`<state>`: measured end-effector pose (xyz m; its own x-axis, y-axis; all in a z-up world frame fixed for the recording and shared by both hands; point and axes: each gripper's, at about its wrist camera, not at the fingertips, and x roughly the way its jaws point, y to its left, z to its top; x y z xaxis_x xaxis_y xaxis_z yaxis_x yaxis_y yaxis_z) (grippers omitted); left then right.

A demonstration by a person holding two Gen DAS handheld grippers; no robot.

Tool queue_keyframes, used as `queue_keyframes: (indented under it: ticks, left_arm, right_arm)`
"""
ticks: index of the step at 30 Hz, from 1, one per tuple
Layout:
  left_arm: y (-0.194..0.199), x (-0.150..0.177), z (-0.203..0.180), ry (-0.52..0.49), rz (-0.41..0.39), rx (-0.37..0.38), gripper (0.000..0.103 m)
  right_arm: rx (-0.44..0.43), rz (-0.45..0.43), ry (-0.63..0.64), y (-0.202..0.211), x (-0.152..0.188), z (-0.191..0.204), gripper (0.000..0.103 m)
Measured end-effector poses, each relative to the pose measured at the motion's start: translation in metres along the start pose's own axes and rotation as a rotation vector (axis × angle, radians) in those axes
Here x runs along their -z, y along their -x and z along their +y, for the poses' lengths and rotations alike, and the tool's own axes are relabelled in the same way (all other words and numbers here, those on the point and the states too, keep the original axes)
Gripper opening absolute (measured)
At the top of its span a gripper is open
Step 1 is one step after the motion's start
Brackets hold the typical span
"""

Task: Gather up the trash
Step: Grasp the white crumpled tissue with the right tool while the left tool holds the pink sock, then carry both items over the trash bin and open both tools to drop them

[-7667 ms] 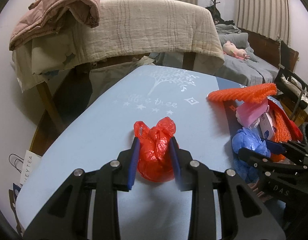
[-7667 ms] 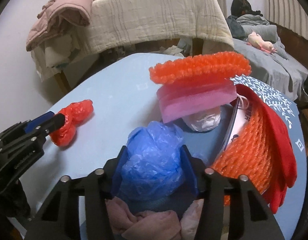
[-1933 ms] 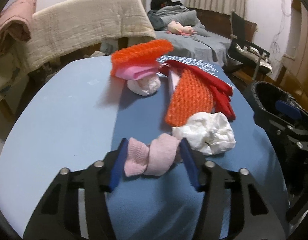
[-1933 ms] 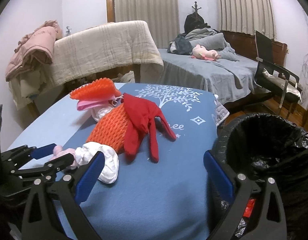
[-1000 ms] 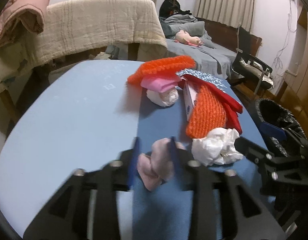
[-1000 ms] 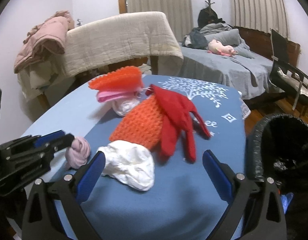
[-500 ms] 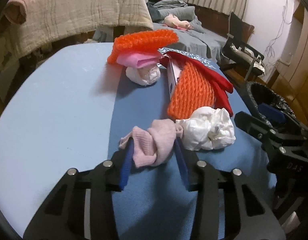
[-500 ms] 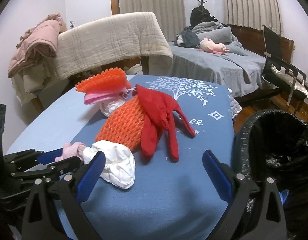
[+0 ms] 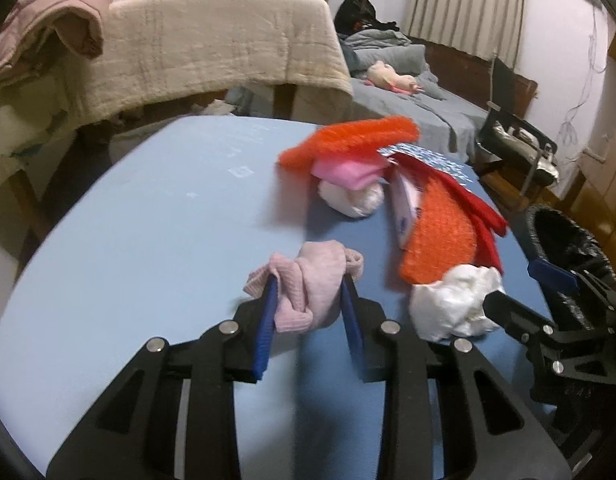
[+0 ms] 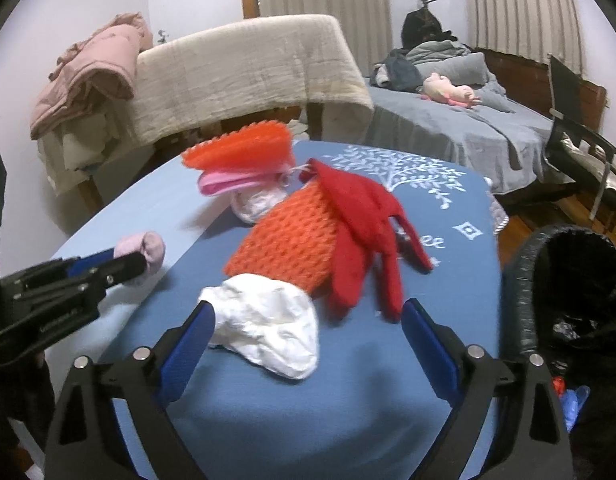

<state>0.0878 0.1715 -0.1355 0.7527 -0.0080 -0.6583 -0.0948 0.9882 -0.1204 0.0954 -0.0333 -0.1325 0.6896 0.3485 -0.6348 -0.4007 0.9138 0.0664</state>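
Observation:
A pink cloth wad (image 9: 319, 260) sits between the blue pads of my left gripper (image 9: 308, 280), whose jaws are closing and press on both its sides. From the right wrist view the left gripper (image 10: 120, 260) shows at the left with the pink wad (image 10: 148, 246) at its tip. A white crumpled wad (image 10: 268, 328) lies on the blue table (image 10: 347, 400) between the wide fingers of my right gripper (image 10: 308, 310). Its jaws are closing, and the pads do not press on the wad. A black-lined trash bin (image 10: 547, 264) stands at the table's right edge.
Behind the white wad lie an orange foam net (image 10: 292, 236) and red gloves (image 10: 363, 216). Farther back are a second orange net over a pink piece (image 10: 244, 152) and a white ball (image 10: 256, 204). A blanket-draped chair (image 10: 248, 68) stands beyond the table.
The left jaws have narrowed onto the pink cloth wad. The right gripper has come closer over the white wad. The red and blue bags seen long before are gone from the table.

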Motion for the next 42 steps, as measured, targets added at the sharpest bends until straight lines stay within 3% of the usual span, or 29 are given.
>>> queue_keyframes:
  ticks: [6,10,20,42]
  left_arm:
    - [0.0,-0.002,0.008,0.002,-0.013,-0.029,0.03]
    - [-0.002,-0.001,0.011,0.005,-0.01,-0.03,0.03]
    - [0.001,-0.001,0.009,0.002,-0.017,-0.035,0.03]
    - [0.026,-0.016,-0.037,-0.058,-0.084,0.031,0.03]
  right_arm:
    - [-0.039,0.046,0.0,-0.016,-0.002,0.012,0.079]
    - [-0.086,0.093,0.025,-0.024,0.001,0.023,0.062]
    - [-0.115,0.095,0.027,-0.016,0.004,0.021,0.038]
    - [-0.153,0.005,-0.014,0.05,-0.009,-0.009,0.037]
